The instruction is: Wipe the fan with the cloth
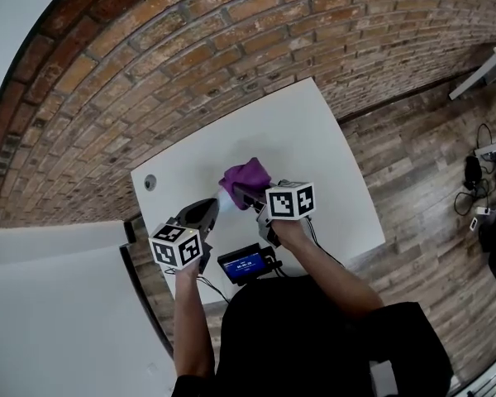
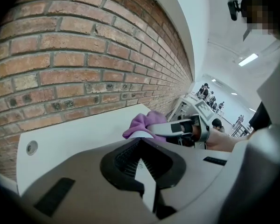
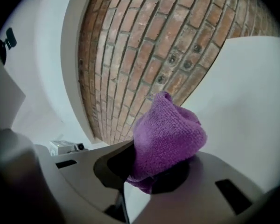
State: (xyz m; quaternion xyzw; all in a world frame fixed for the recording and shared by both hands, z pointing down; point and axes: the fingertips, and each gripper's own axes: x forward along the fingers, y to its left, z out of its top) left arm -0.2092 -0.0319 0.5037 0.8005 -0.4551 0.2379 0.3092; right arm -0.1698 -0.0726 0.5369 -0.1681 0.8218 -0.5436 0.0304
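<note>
Black short-sleeved top (image 1: 314,337). Grey moulded-plastic left gripper (image 1: 208,211) and right gripper (image 1: 240,193), black ribbed pads (image 2: 123,157) lining jaws. White cube with black square markers (image 1: 178,246) on each. Thin black cable (image 1: 215,288) off left unit.

White table (image 1: 331,164) against brick wall (image 1: 149,56); blue-screen device (image 1: 244,264) at edge; cables (image 1: 471,193) on floor

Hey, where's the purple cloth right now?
The purple cloth sits mid-frame in the head view, clamped in the right tongs over the white table, just right of the left tongs.
</note>
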